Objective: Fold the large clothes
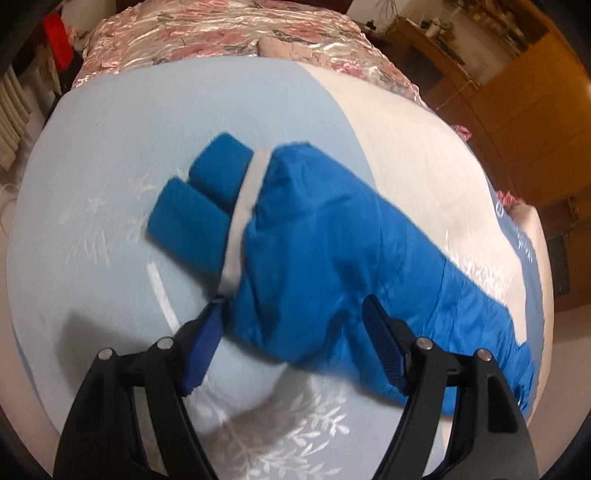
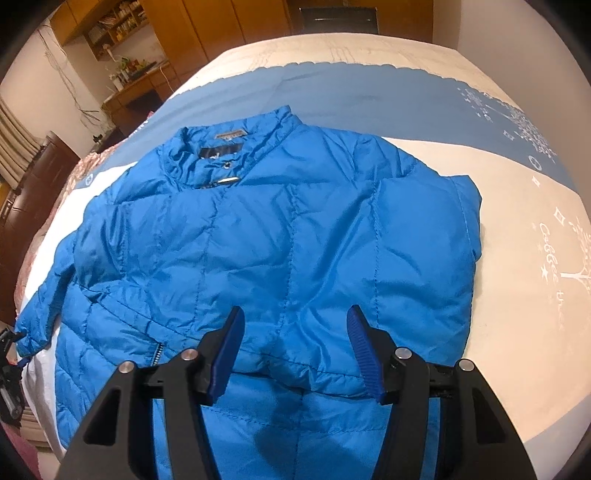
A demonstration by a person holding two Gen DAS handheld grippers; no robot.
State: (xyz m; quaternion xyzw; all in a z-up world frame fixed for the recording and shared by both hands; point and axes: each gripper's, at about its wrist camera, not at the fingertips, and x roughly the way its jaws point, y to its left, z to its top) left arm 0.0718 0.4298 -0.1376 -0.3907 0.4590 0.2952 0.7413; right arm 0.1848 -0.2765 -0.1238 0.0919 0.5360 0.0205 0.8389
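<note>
A bright blue puffer jacket lies front up on the bed, collar at the far end, its right sleeve folded over the body. My right gripper is open just above the folded sleeve's cuff edge, holding nothing. In the left wrist view the jacket's other sleeve stretches across the bed, ending in a white band and dark blue knit cuffs. My left gripper is open, its jaws straddling the sleeve's near edge.
The bed has a light blue and cream sheet with white tree prints. A pink floral quilt is bunched at one end. Wooden cabinets and a desk stand beside the bed.
</note>
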